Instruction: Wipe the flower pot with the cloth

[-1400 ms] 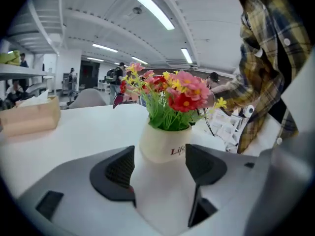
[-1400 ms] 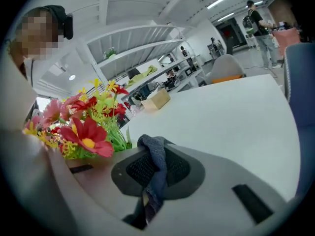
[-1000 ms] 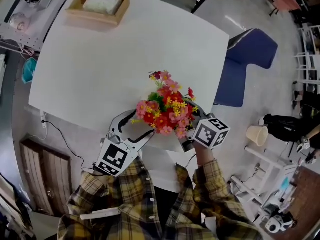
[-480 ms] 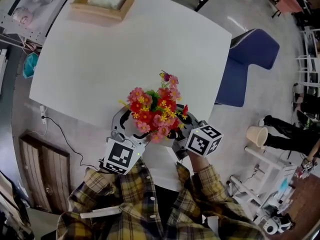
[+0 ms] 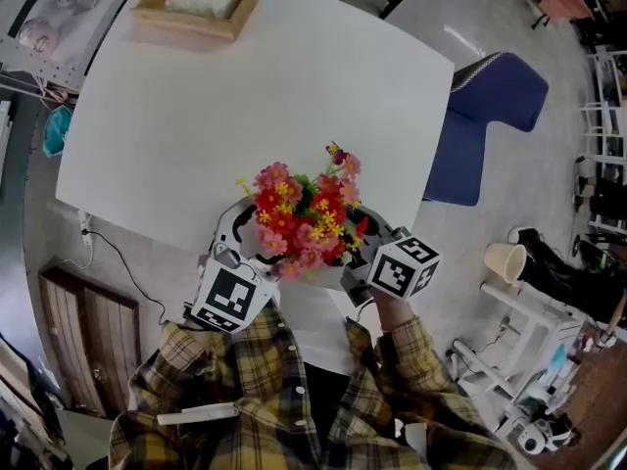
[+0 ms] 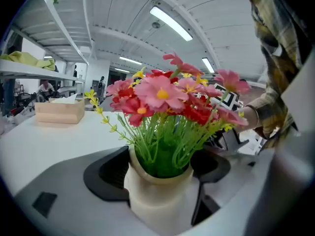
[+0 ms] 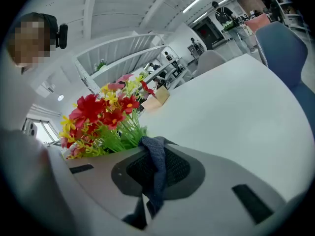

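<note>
flower pot [image 6: 157, 200], cream and upright, is right in front of you at the near edge of the white counter [image 5: 245, 96], between the jaws of your left gripper [image 6: 158, 173]. those jaws have just been opening and now stand wide, one pad on each side of the pot. red, pink and yellow flowers [image 6: 167, 97] fill it. just to its right, your right gripper [image 7: 146, 198] has its jaws pinched on the dark blue-grey cloth [image 7: 155, 163]. at the counter's far corner rests a wooden tissue box [image 5: 196, 8].
</note>
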### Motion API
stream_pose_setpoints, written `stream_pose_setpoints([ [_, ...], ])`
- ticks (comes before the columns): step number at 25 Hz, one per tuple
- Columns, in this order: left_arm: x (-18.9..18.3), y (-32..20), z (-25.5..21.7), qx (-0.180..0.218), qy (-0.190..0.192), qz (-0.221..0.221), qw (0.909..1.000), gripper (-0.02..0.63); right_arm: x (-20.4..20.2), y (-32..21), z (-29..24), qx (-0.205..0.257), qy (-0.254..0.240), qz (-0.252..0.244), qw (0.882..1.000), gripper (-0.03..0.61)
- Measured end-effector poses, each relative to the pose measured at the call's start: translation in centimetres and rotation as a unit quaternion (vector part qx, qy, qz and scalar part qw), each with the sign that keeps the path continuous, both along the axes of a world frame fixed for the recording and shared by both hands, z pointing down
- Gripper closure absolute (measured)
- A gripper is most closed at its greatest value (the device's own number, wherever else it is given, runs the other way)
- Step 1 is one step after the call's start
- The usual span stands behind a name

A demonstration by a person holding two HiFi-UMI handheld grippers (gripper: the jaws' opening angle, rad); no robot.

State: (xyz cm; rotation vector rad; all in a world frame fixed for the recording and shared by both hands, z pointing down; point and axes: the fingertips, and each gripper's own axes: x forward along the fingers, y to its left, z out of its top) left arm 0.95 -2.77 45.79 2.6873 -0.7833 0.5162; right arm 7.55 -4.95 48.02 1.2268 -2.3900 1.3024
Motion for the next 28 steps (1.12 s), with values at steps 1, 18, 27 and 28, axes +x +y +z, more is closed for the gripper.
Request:
stream_pose_setpoints([
  [1,0.0,-0.1,0.0,-0.001,-0.001,0.011,0.9999,0.221,0.1,-0.3,0.0,0.0,0.0,-0.006,1.0,0.561],
  [18,1.6,-1.2,0.4,-0.016,-0.01,0.345,0.9386,0.223,-0.1,-4.9,-0.1,-0.005,-0.055,-0.175,0.983,0.561],
  [27,2.6,-1.6,0.5,-0.021,-0.003,0.382,0.9241,0.222,-0.7,-6.5,0.1,-0.007,-0.054,-0.216,0.975,0.562],
  [28,2.5,-1.4,0.5,-0.021,-0.003,0.375,0.927,0.222,-0.8,-6.3,0.2,-0.006,-0.054,-0.216,0.975,0.561],
])
